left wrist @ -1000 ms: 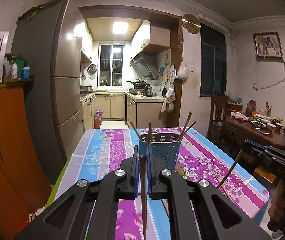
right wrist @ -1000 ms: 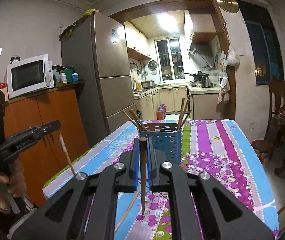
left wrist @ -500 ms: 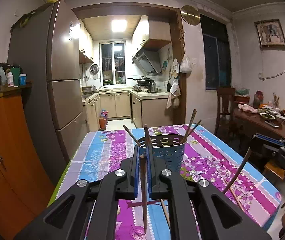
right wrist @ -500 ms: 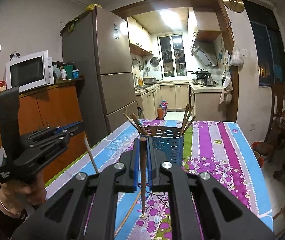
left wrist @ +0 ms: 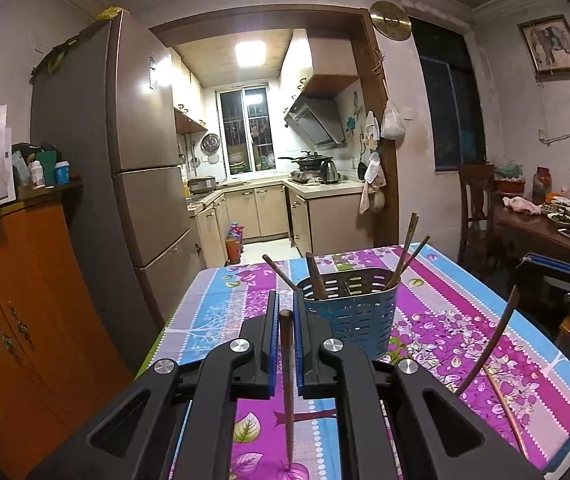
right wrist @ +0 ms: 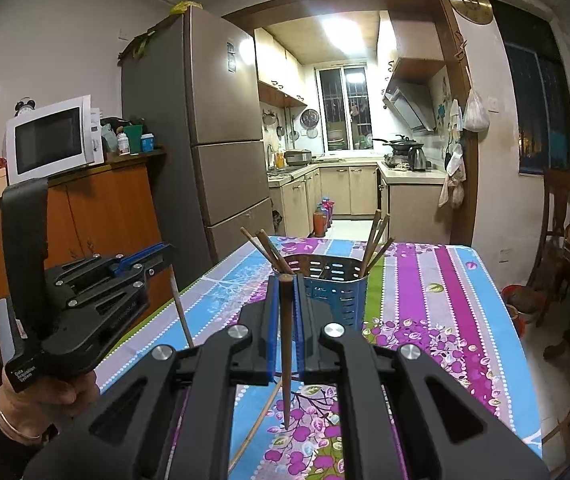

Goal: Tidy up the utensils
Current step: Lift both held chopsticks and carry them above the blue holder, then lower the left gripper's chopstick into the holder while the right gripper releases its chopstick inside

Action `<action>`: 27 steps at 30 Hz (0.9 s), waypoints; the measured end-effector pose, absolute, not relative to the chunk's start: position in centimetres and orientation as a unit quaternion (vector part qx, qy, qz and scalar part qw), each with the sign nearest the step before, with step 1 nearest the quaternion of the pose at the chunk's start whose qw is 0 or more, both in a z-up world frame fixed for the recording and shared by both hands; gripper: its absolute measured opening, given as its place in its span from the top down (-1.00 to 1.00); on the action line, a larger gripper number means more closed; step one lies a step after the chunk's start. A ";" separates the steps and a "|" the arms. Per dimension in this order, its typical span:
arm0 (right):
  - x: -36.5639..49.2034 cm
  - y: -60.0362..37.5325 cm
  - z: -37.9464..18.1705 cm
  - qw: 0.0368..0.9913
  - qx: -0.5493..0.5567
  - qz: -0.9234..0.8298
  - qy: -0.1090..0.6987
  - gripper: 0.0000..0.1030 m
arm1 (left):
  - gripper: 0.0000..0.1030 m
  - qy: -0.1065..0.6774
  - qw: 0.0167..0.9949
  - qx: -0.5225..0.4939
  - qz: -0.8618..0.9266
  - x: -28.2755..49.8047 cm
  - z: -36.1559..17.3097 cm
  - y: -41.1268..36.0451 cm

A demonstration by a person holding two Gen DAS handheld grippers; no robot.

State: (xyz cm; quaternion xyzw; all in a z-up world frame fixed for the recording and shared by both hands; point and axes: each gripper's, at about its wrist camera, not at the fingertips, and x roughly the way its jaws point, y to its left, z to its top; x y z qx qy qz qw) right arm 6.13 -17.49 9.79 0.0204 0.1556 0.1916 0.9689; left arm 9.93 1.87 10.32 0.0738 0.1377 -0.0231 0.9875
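Chopsticks stand in the blue perforated holder [left wrist: 355, 316] on the bench [left wrist: 465, 320], which wears a flowered cloth striped in purple, blue and white. From the left wrist view the holder sits at about 1 o'clock of the left gripper [left wrist: 284, 312], just beyond its tips; several dark sticks lean out of its rim toward 11 and 1 o'clock. The left gripper is clamped narrow on one brown chopstick [left wrist: 287, 380], which hangs nearly upright between the blue pads, its point down near the cloth. The right gripper [right wrist: 285, 294] is likewise pinched tight on its own chopstick [right wrist: 285, 344], upright, thick end at the top, with the holder [right wrist: 337, 296] directly behind it at 12 o'clock. One loose pale chopstick [right wrist: 259, 420] lies flat on the cloth under the right gripper, slanting toward 7 o'clock. In the right wrist view the left gripper shows at 9 o'clock, with a hand [right wrist: 41, 400] wrapped around its handle.
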 end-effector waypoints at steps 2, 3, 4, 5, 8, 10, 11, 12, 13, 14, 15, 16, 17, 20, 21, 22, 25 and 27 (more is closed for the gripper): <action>6.2 -17.4 9.9 0.969 0.019 0.191 0.156 0.89 | 0.84 0.137 0.987 0.077 -0.021 10.1 10.4 1.9; 6.2 -17.4 9.9 0.969 0.018 0.190 0.156 0.89 | 0.84 0.137 0.987 0.078 -0.019 10.1 10.4 1.9; 6.2 -17.2 10.0 0.969 0.017 0.189 0.156 0.89 | 0.84 0.136 0.987 0.078 -0.019 10.3 10.5 1.8; 6.3 -17.2 10.0 0.969 0.015 0.189 0.156 0.89 | 0.84 0.135 0.987 0.080 -0.017 10.3 10.6 1.7; 6.6 -17.2 10.1 0.969 0.016 0.190 0.157 0.89 | 0.84 0.132 0.988 0.084 -0.013 10.3 10.6 1.4; 6.7 -17.2 10.1 0.969 0.015 0.189 0.158 0.89 | 0.84 0.133 0.987 0.085 -0.013 10.3 10.5 1.3; 6.9 -17.1 10.1 0.969 0.015 0.189 0.159 0.89 | 0.84 0.132 0.987 0.087 -0.012 10.3 10.4 1.2; 6.9 -17.2 10.1 0.969 0.015 0.189 0.159 0.89 | 0.84 0.132 0.987 0.091 -0.010 10.3 10.3 1.0; 7.1 -17.1 10.1 0.969 0.014 0.188 0.160 0.89 | 0.84 0.131 0.987 0.093 -0.009 10.4 10.3 0.9; 7.2 -17.1 10.1 0.969 0.014 0.188 0.160 0.89 | 0.84 0.131 0.987 0.095 -0.007 10.4 10.2 0.8; 7.2 -17.2 10.1 0.969 0.015 0.189 0.160 0.89 | 0.84 0.131 0.987 0.096 -0.006 10.5 10.2 0.8; 7.3 -17.2 10.1 0.969 0.015 0.189 0.161 0.89 | 0.84 0.130 0.987 0.097 -0.005 10.6 10.2 0.7; 7.5 -17.2 10.2 0.969 0.016 0.189 0.161 0.89 | 0.84 0.130 0.987 0.098 -0.004 10.7 10.2 0.6; 7.8 -17.2 10.4 0.969 0.016 0.190 0.160 0.89 | 0.84 0.128 0.987 0.101 -0.001 10.8 10.2 0.5; 7.8 -17.1 10.4 0.969 0.015 0.190 0.159 0.89 | 0.84 0.128 0.987 0.102 0.000 10.9 10.1 0.5; 7.9 -17.1 10.5 0.969 0.014 0.191 0.158 0.89 | 0.84 0.127 0.986 0.104 0.001 10.9 10.1 0.4; 8.1 -17.0 10.6 0.969 0.011 0.191 0.156 0.89 | 0.84 0.127 0.986 0.105 0.004 11.1 10.0 0.3; 8.2 -16.9 10.7 0.969 0.010 0.191 0.155 0.89 | 0.84 0.127 0.986 0.106 0.004 11.1 10.0 0.4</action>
